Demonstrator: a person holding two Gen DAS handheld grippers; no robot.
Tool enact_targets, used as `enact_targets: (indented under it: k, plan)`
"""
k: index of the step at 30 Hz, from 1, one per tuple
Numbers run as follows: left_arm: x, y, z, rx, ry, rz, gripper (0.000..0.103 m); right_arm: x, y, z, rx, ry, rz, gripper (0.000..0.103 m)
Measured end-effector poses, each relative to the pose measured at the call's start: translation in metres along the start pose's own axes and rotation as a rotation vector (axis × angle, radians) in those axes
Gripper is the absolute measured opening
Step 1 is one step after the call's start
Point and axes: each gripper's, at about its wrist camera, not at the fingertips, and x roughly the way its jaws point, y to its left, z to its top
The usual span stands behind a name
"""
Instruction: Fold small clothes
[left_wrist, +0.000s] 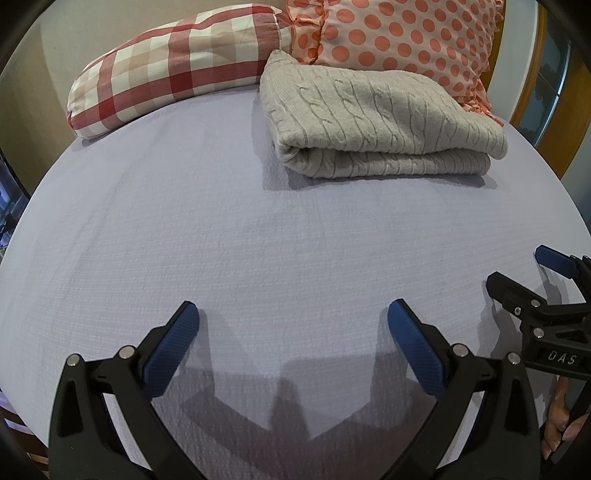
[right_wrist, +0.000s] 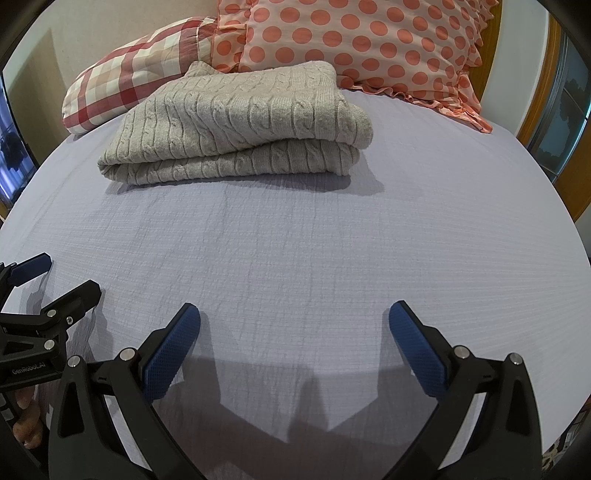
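Note:
A beige cable-knit sweater (left_wrist: 373, 122) lies folded in a neat stack on the lavender bedsheet (left_wrist: 229, 236), far from both grippers. It also shows in the right wrist view (right_wrist: 240, 125). My left gripper (left_wrist: 293, 314) is open and empty, low over the bare sheet near the front edge. My right gripper (right_wrist: 294, 315) is open and empty too, beside the left one. The right gripper shows at the right edge of the left wrist view (left_wrist: 524, 273). The left gripper shows at the left edge of the right wrist view (right_wrist: 66, 277).
A red checked pillow (left_wrist: 177, 70) and an orange polka-dot pillow (left_wrist: 406, 37) lean at the head of the bed behind the sweater. A wooden frame (right_wrist: 550, 74) stands at the right. The bedsheet (right_wrist: 332, 240) spreads between the grippers and the sweater.

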Motion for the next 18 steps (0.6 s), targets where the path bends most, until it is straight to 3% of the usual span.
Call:
enact_targets:
  k: [18]
  plan:
    - [0.0011,0.0008,0.0017,0.008,0.009,-0.005,0.101,0.0001,-0.0001,0.0002,0.0,0.0,0.0,0.102]
